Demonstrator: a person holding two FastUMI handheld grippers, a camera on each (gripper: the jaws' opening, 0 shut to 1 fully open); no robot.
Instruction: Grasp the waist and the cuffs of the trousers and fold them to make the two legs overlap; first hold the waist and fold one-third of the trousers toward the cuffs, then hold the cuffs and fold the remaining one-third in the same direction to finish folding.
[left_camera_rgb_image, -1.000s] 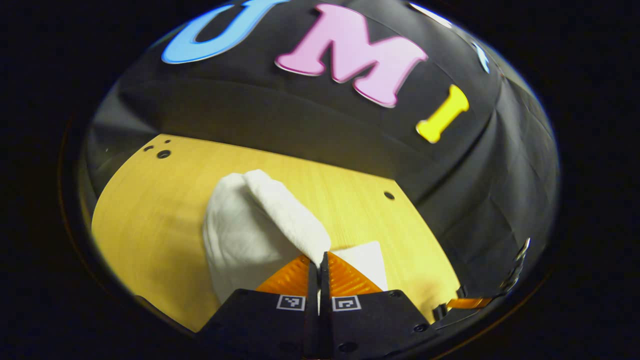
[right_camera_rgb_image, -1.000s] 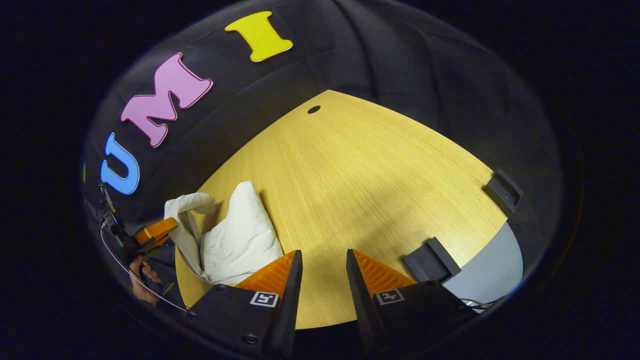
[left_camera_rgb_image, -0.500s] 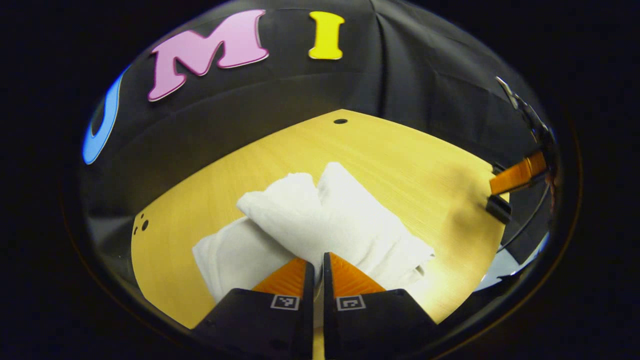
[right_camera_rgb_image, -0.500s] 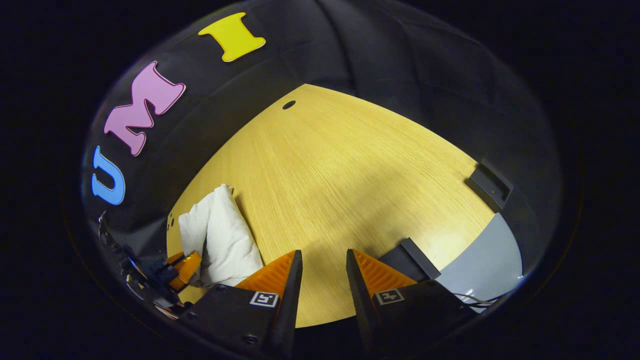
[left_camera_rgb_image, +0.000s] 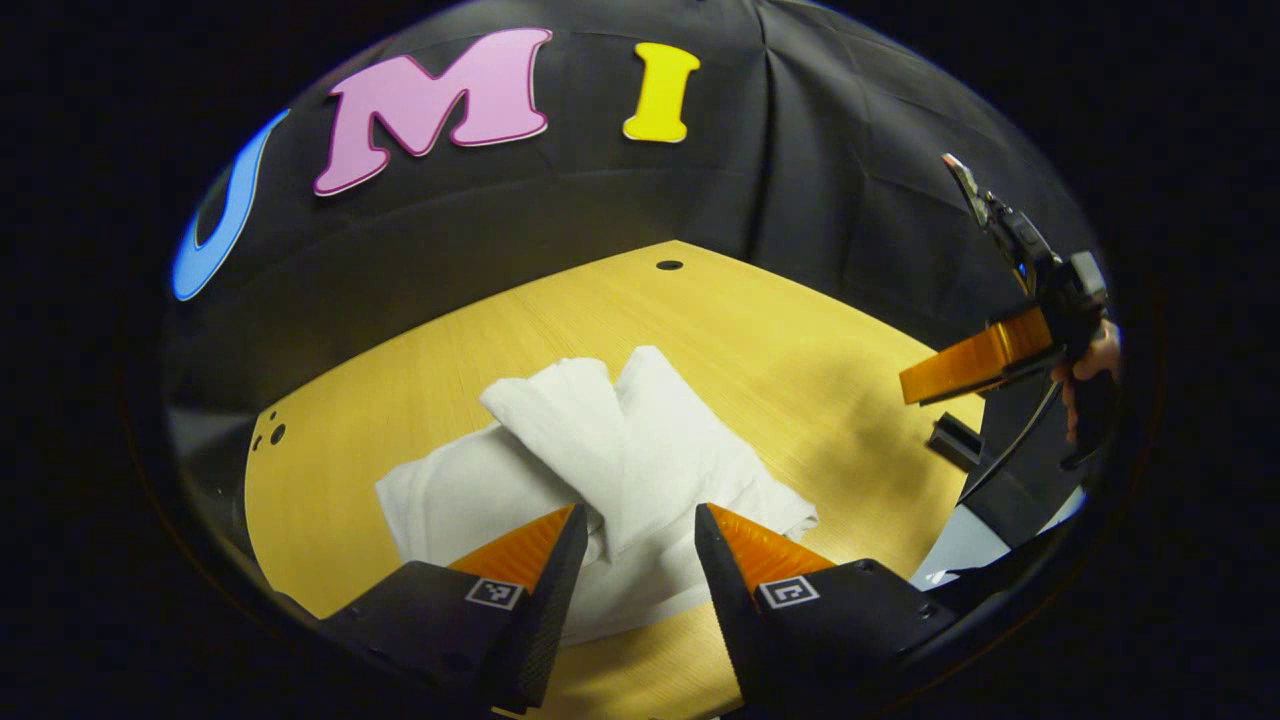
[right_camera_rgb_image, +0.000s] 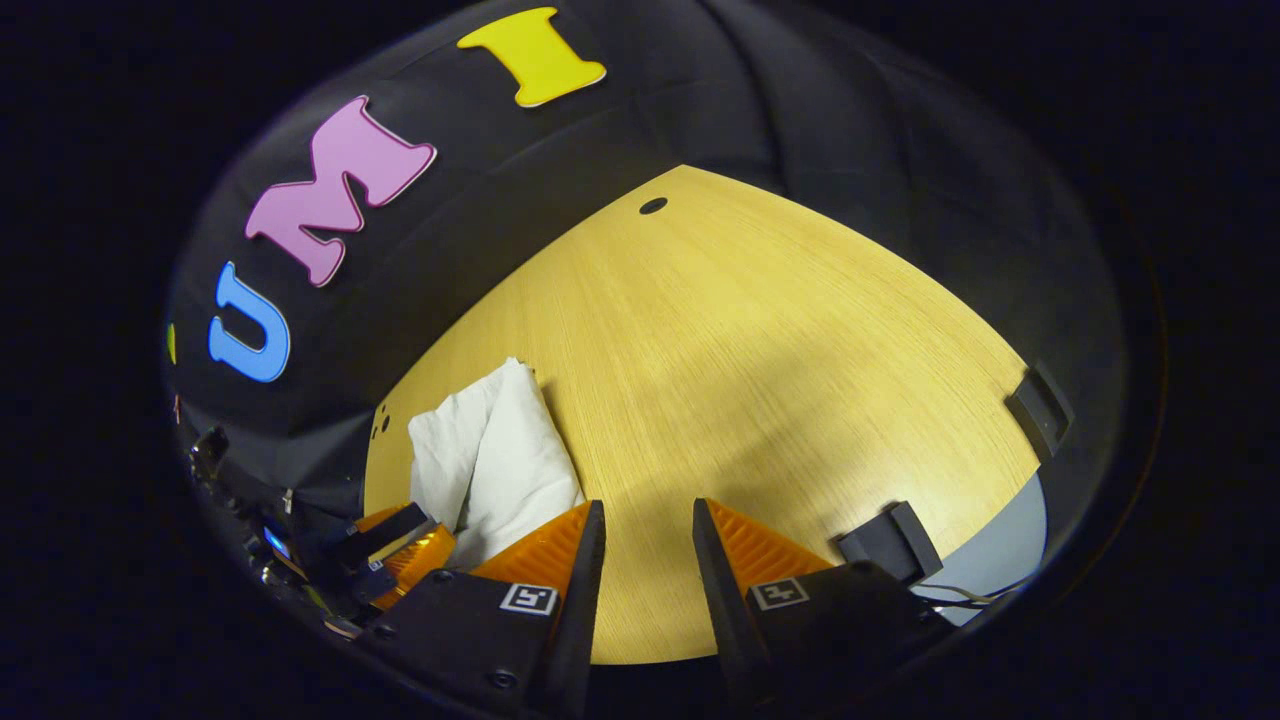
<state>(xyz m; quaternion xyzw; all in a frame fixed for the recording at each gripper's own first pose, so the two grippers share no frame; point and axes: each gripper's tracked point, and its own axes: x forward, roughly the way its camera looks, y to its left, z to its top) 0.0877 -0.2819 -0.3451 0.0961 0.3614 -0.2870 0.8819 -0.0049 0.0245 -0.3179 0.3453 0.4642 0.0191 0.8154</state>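
Trousers (left_camera_rgb_image: 610, 470) lay on the table (left_camera_rgb_image: 800, 340) directly ahead of our left tool (left_camera_rgb_image: 630, 530), spread wide, empty; right tool (right_camera_rgb_image: 645, 530), also wide, well apart.

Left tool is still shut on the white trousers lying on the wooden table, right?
Not quite. In the left gripper view the left tool is open, fingers apart over the white trousers, gripping nothing. The trousers do lie on the wooden table.

The trousers (left_camera_rgb_image: 610, 470) lie on the table (left_camera_rgb_image: 780, 330), just ahead of the left gripper (left_camera_rgb_image: 632, 525) (right gripper (left_camera_rgb_image: 960, 372) well right).
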